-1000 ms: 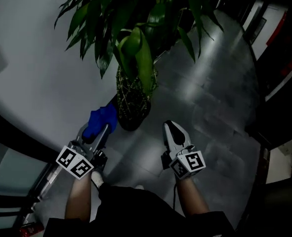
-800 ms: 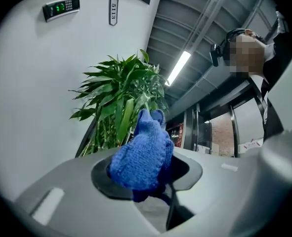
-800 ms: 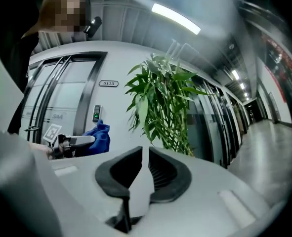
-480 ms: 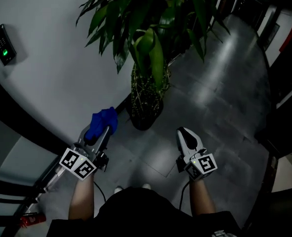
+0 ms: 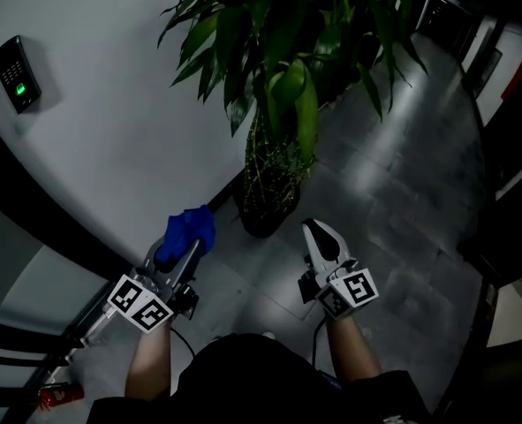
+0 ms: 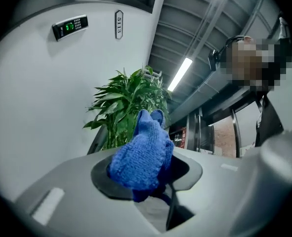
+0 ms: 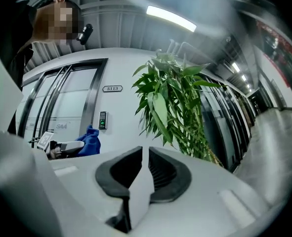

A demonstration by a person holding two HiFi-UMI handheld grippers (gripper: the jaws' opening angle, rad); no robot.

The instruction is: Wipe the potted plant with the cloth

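Cloth (image 6: 141,154), soft and light, sits bunched in my left gripper (image 5: 184,246), fingers clamped on it. Right gripper (image 5: 320,235): fingers together, empty. Plant (image 5: 283,78) stands just ahead on the floor (image 5: 393,201); its leaves look thin and floppy, so each probably needs support from behind.
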